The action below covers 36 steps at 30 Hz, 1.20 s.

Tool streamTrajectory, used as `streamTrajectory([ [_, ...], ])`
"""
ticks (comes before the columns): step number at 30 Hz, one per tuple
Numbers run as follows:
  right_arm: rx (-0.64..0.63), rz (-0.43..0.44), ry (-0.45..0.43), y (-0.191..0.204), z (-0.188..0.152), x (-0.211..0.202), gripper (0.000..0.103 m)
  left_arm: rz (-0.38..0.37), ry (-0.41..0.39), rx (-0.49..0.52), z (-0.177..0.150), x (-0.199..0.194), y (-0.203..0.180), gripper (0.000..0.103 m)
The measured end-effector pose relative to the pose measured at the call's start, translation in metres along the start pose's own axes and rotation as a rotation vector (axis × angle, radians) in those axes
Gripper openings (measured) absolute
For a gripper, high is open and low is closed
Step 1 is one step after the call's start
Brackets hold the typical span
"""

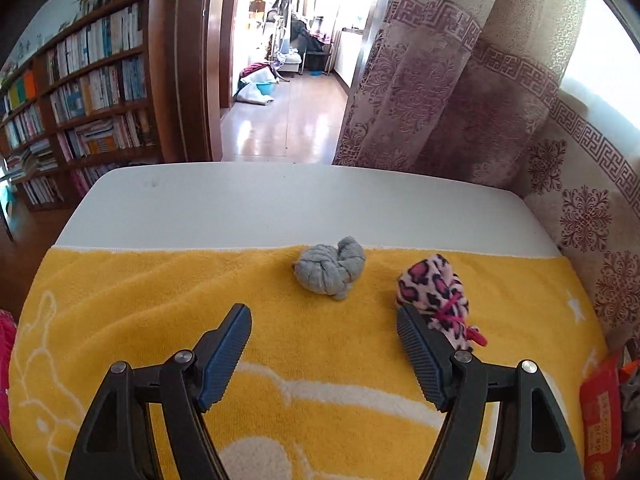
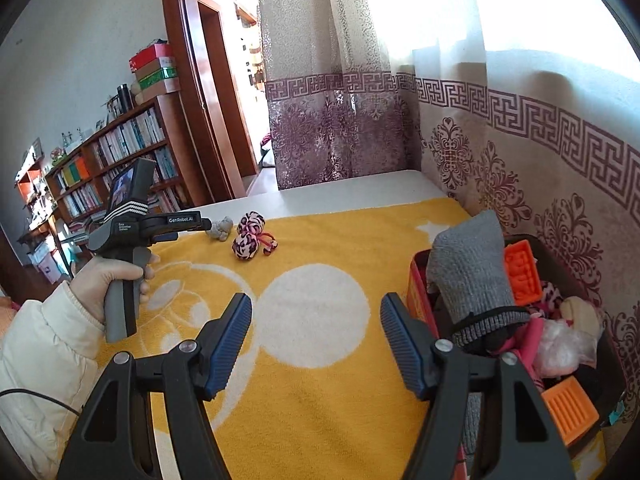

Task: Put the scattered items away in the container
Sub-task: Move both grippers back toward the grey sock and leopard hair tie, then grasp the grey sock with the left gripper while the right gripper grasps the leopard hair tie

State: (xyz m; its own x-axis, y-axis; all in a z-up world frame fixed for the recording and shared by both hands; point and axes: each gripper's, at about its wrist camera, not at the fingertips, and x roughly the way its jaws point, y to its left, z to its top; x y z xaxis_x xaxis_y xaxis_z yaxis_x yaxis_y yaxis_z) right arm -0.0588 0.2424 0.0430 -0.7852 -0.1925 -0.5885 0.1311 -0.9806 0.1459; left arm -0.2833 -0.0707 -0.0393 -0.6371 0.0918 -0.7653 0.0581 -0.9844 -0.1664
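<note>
Lying just beyond spread left fingers (image 1: pixel 324 332), grey sock ball (image 1: pixel 330 266), right fingers (image 2: pixel 316 320) spread, empty

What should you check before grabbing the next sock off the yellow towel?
1. Left gripper open and empty: ok, its jaws stand wide apart.
2. Right gripper open and empty: ok.
3. Something left to pick up: ok, the gray sock ball and the pink leopard sock lie on the yellow towel.
4. Gray sock ball sits apart from the leopard one: ok, bare towel shows between them.
5. Left gripper lined up on a sock: not ok, the gray ball lies ahead of the fingertips, the leopard sock beside the right finger.
6. Room in the red container: cannot tell, it looks heaped.
</note>
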Motion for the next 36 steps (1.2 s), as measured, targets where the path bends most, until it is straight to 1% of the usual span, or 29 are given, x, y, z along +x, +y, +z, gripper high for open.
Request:
streamTrajectory([
  [4,0.006,-0.011,0.027,-0.003,-0.002,0.010,0.071,-0.018,0.011,0.002,0.009,0.023,0.002,0.077],
  [11,0.001,-0.026,0.067,-0.004,-0.004,0.027,0.071,-0.013,0.030,-0.006,0.021,0.056,0.002,0.076],
  [12,-0.003,-0.026,0.071,-0.002,-0.004,0.030,0.071,-0.021,0.035,-0.009,0.021,0.059,0.003,0.074],
  [13,-0.008,-0.025,0.077,-0.001,-0.004,0.033,0.071,-0.039,0.046,-0.014,0.021,0.062,0.004,0.056],
  [14,-0.014,-0.022,0.084,0.001,-0.004,0.037,0.071,-0.068,0.062,-0.019,0.020,0.064,0.005,0.049],
  [15,-0.021,-0.020,0.090,0.004,-0.003,0.040,0.071,-0.079,0.065,-0.024,0.019,0.064,0.006,0.049],
  [18,-0.046,-0.003,0.104,0.013,0.001,0.053,0.071,-0.092,0.066,-0.016,0.015,0.052,0.005,0.049],
  [22,-0.048,0.064,0.135,0.030,0.015,0.078,0.071,-0.115,0.031,-0.016,0.006,0.019,0.009,0.049],
  [24,-0.044,0.096,0.154,0.040,0.025,0.095,0.071,-0.134,0.009,-0.033,0.001,0.002,0.014,0.049],
  [28,-0.006,0.140,0.202,0.057,0.048,0.141,0.071,-0.127,-0.038,-0.071,-0.008,-0.022,0.027,0.049],
  [30,0.003,0.134,0.232,0.065,0.059,0.168,0.071,-0.123,-0.048,-0.097,-0.011,-0.024,0.035,0.049],
  [35,0.025,0.114,0.291,0.078,0.075,0.231,0.071,-0.128,-0.029,-0.153,-0.012,-0.012,0.047,0.049],
  [36,0.030,0.111,0.305,0.079,0.077,0.242,0.068,-0.133,-0.023,-0.152,-0.013,-0.010,0.047,0.049],
])
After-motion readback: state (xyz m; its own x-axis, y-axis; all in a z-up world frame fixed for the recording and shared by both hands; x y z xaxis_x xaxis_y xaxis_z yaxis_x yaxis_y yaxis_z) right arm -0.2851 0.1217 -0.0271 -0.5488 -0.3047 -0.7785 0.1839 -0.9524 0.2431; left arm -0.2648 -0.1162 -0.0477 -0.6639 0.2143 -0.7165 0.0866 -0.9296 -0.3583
